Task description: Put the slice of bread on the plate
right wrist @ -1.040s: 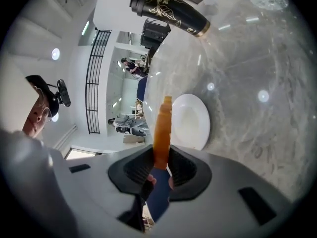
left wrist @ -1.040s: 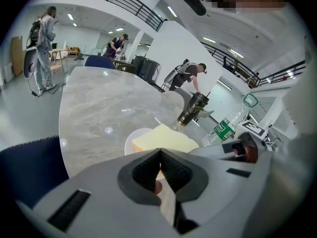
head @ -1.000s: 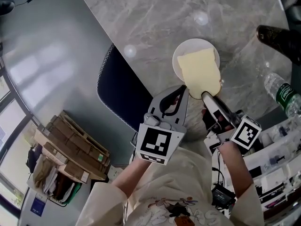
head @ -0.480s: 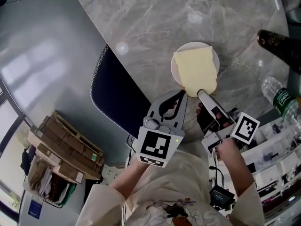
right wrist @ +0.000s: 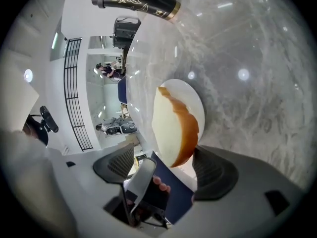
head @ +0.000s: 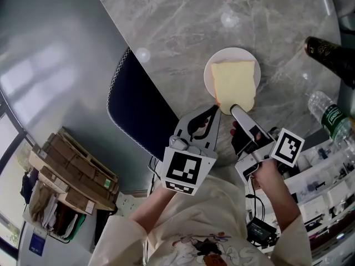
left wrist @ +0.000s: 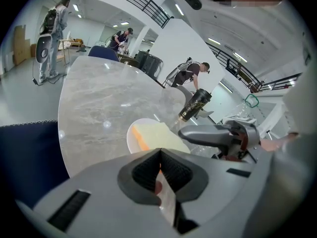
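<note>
The right gripper (head: 236, 112) has just opened its jaws and let go of the slice of bread (head: 234, 85). The bread's near end sits between the wide jaws, but they do not squeeze it. The bread now lies farther onto the plate (head: 213, 65) than a moment ago (one end pokes over the plate's near edge). The left gripper (head: 214, 111), just beside that edge, has its jaws together, holding nothing. The job looks nearly done.
</note>
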Action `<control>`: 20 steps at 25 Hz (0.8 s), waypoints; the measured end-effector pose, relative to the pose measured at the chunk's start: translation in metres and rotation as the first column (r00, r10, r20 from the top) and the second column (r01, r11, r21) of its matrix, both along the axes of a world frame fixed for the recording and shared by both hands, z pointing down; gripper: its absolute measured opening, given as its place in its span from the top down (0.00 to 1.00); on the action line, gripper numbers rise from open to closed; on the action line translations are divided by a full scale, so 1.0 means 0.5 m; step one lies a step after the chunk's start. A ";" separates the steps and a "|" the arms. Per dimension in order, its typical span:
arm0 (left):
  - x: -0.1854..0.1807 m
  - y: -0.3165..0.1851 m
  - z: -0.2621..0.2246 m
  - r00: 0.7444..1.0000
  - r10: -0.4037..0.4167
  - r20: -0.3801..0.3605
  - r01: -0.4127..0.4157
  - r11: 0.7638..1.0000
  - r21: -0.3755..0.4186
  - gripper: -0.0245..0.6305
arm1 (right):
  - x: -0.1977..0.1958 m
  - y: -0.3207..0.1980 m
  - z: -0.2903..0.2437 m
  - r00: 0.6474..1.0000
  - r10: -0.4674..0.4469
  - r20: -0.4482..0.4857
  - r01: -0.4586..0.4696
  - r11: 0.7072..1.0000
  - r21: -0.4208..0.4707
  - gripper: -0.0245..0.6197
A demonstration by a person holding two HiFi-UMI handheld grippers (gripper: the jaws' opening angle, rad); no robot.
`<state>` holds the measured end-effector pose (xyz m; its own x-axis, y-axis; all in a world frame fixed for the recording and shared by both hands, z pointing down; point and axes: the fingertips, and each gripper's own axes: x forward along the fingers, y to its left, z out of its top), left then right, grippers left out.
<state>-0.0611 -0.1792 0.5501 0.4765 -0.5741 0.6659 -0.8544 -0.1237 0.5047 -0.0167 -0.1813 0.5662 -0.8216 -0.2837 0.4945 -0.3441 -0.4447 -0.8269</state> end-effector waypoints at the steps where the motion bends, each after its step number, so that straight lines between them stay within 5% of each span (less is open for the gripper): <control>1: 0.000 0.003 0.003 1.000 0.001 0.001 -0.001 1.000 -0.007 0.95 | 0.001 0.001 0.000 1.000 0.007 0.003 -0.007 1.000 -0.006 0.42; 8: 0.009 0.007 0.005 1.000 -0.001 -0.004 0.001 1.000 -0.007 0.95 | 0.001 0.018 0.016 0.999 0.049 -0.007 -0.049 0.996 -0.076 0.30; 20: 0.010 0.019 0.000 1.000 0.017 0.009 -0.017 1.000 -0.010 0.95 | 0.008 0.083 0.004 0.991 0.132 0.036 -0.124 0.978 -0.170 0.30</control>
<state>-0.0560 -0.1699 0.5502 0.4799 -0.5595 0.6758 -0.8568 -0.1331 0.4982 -0.0125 -0.1399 0.5680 -0.8073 -0.3048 0.5054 -0.2381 -0.6154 -0.7514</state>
